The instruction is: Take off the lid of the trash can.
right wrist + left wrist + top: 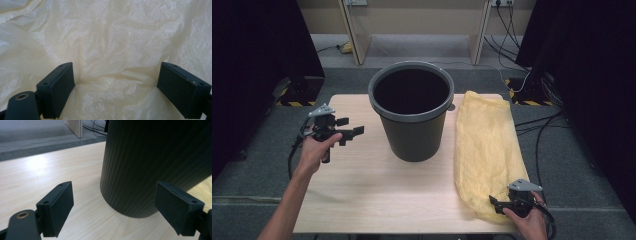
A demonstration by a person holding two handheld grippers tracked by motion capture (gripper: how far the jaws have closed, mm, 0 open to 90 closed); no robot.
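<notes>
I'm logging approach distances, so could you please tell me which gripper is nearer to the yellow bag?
Right. The right gripper is at the yellow bag's near end, jaws open over the plastic. The left gripper is across the table, beyond the bin.

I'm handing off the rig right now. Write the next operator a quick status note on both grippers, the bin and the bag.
Left gripper: open, empty, held left of the grey bin, fingers aimed at its lower wall.
Right gripper: open, over the near end of the yellow bag, plastic between its fingers, not clamped.
Bin stands upright and unlined mid-table; bag lies flat to its right.
Done: nothing gripped yet.
Left: likely grip the bag, open it, line the bin.
</notes>
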